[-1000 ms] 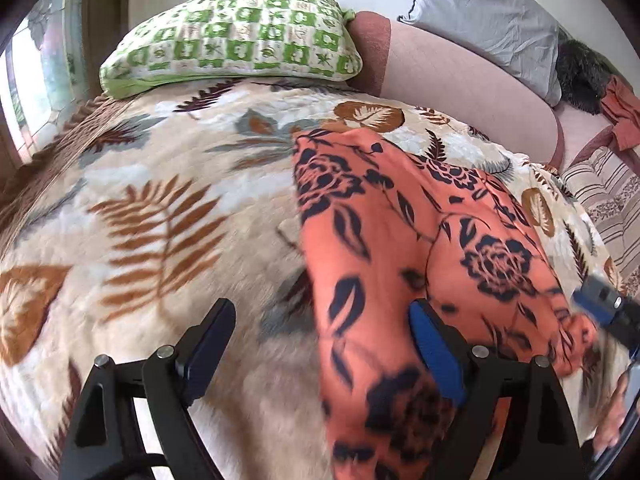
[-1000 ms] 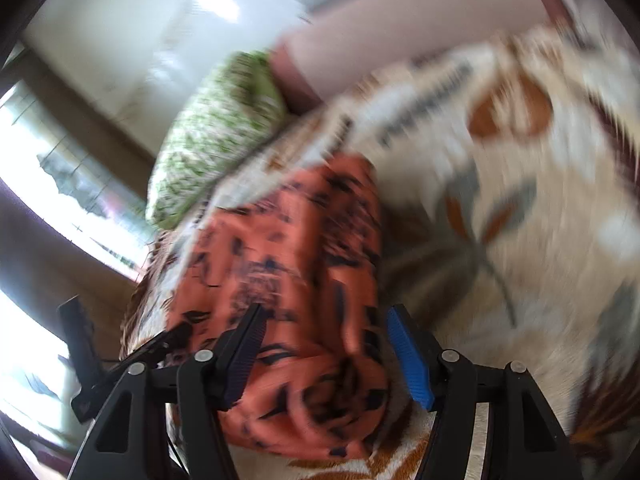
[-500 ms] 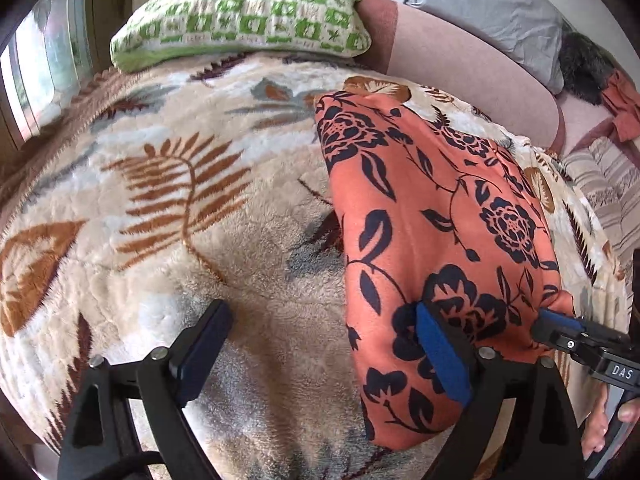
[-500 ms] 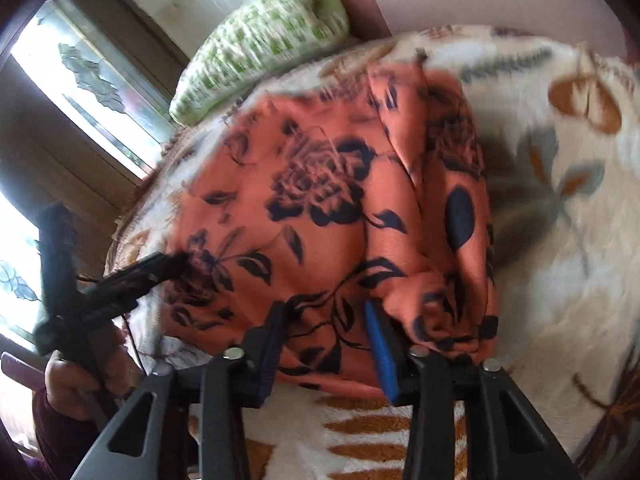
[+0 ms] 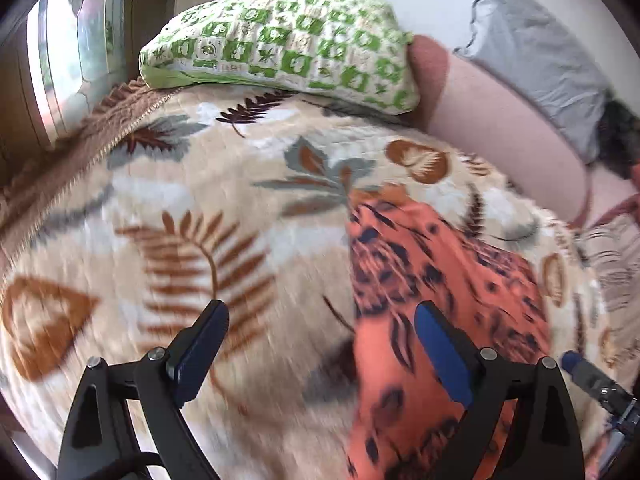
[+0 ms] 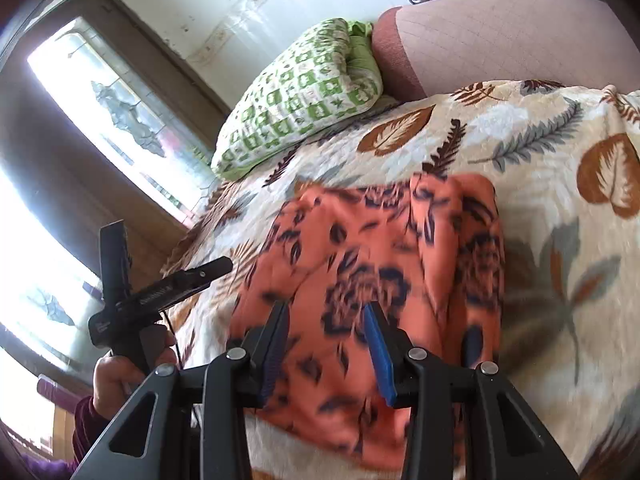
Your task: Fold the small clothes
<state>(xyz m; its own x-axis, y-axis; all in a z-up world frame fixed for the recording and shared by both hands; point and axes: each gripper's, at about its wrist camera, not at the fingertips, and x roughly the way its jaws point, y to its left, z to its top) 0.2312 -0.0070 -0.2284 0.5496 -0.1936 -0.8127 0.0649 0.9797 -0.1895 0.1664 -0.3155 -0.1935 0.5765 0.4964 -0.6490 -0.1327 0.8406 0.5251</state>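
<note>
Orange floral garment [image 6: 372, 280] lies folded into a narrow block on the leaf-print blanket [image 5: 192, 248], below the green checked pillow [image 5: 280, 48]. Thin, light, floppy fabric, probably a bit slick; layers look likely to slide apart if dragged. Best taken at the near hem, both corners, pinching all the layers together. Left gripper [image 5: 320, 340] jaws spread wide, holding nothing, right-side pad over the cloth's left edge. Right gripper [image 6: 326, 344] jaws part-open above the near edge, nothing pinched.
</note>
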